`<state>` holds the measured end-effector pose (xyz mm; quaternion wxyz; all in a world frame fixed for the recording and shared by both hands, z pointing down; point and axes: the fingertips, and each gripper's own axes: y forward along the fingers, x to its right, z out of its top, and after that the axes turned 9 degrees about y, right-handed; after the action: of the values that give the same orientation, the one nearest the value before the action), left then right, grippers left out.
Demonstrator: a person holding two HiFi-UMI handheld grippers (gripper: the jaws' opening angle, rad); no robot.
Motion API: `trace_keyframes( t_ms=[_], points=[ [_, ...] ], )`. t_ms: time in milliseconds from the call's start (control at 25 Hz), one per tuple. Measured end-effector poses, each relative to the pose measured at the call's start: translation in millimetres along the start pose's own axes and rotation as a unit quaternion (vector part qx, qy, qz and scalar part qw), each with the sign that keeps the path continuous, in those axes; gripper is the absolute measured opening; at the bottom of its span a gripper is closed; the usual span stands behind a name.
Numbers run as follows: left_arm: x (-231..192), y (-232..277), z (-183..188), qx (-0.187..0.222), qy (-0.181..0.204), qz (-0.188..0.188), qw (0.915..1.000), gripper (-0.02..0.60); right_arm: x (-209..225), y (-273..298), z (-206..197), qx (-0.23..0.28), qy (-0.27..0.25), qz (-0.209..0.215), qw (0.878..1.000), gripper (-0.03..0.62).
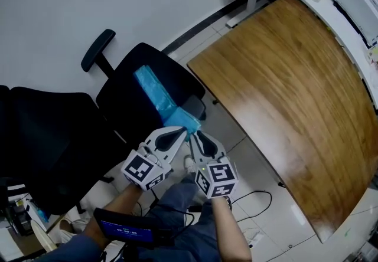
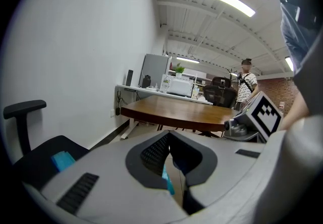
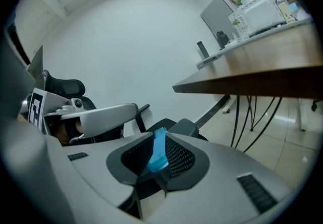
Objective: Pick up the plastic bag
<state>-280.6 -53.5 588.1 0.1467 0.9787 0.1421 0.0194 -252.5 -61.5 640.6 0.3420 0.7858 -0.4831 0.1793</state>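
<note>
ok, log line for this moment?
left tool: shut on plastic bag | right tool: open, bag between jaws | bag: on chair

Both forearms reach out from near edge, side by side.
Left forearm (image 1: 116,203) and right forearm (image 1: 229,232) bare.
Left gripper (image 1: 184,131) on left, right gripper (image 1: 195,134) just beside it; noses converge, tips near touching.
Marker cubes, left (image 1: 144,171) and right (image 1: 217,178), face up toward head.
Left gripper (image 2: 169,134): jaw tips together, sliver of plastic bag (image 2: 167,181) in gap behind tips.
Right gripper (image 3: 160,132): jaws slightly apart, bag strip (image 3: 157,152) between pads, mesh bare either side.
</note>
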Motion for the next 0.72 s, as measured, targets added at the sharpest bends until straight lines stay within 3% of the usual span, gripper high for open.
trace_keyframes(
  t_ms=[40, 240, 440, 720],
  points=[
    [0.1, 0.3, -2.1, -0.002, 0.0, -0.002, 1.0, 0.008, 3.2, 1.9, -3.5, -0.001, 0.013, -0.003, 1.0, 0.081],
    [1.6, 2.2, -4.4, -0.016, -0.012, -0.012, 0.9997, 0.008, 17.4, 9.9, -21.3, -0.006, 0.106, -0.019, 0.994, 0.206],
    [-3.5, 5.4, -5.4, -0.008, 0.002, -0.013, 0.9999, 0.008, 27.7, 18.5, -34.3, -0.01, 0.163, -0.023, 0.986, 0.206],
    [-8.1, 5.0, -11.2, -0.017, 0.0, -0.014, 0.9998, 0.008, 31.1, 28.1, -41.5, -0.006, 0.197, -0.022, 0.98, 0.206]
  ],
)
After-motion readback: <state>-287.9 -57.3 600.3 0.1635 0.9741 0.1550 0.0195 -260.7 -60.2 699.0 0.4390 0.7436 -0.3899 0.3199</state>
